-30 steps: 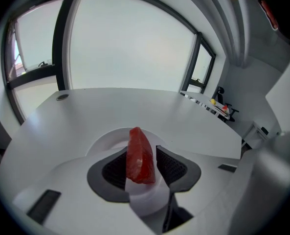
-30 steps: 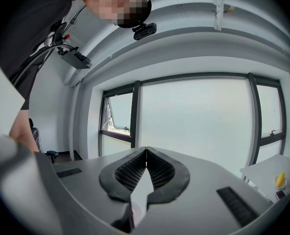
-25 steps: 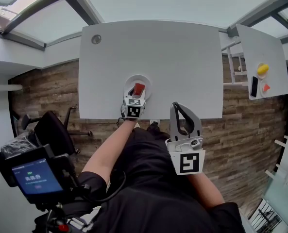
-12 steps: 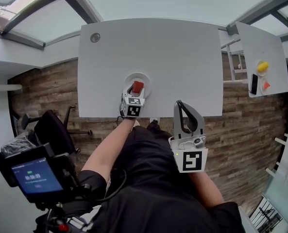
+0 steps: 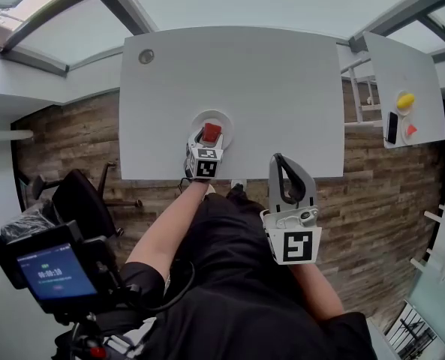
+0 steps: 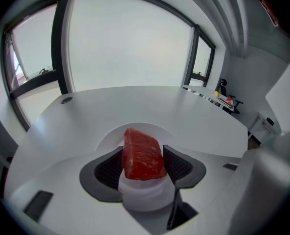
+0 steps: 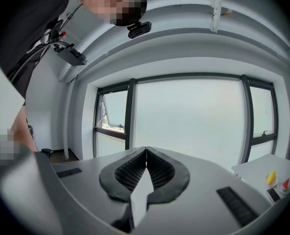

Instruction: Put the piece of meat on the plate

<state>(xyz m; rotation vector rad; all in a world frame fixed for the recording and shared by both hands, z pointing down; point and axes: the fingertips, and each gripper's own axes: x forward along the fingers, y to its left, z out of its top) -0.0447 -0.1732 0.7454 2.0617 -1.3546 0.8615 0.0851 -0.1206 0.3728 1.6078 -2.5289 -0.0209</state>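
A red piece of meat point(image 5: 211, 133) lies on the round white plate point(image 5: 226, 122) near the front edge of the white table. My left gripper point(image 5: 209, 138) points down at it. In the left gripper view the meat point(image 6: 144, 154) sits between the two dark pads point(image 6: 181, 163), over the plate point(image 6: 110, 133). The jaws are opening, and a thin gap shows beside the right pad. My right gripper point(image 5: 280, 160) hangs off the table over the person's lap, jaws shut with nothing between them point(image 7: 145, 150).
The table point(image 5: 245, 73) has a round cable hole point(image 5: 145, 55) at its far left. A second table at the right carries a yellow object point(image 5: 406, 105), a phone point(image 5: 392, 132) and an orange object point(image 5: 411, 133). An office chair point(image 5: 79, 201) stands at the left.
The left gripper stays at the plate with the meat between its jaws. The right gripper has drifted slightly right and towards the person.
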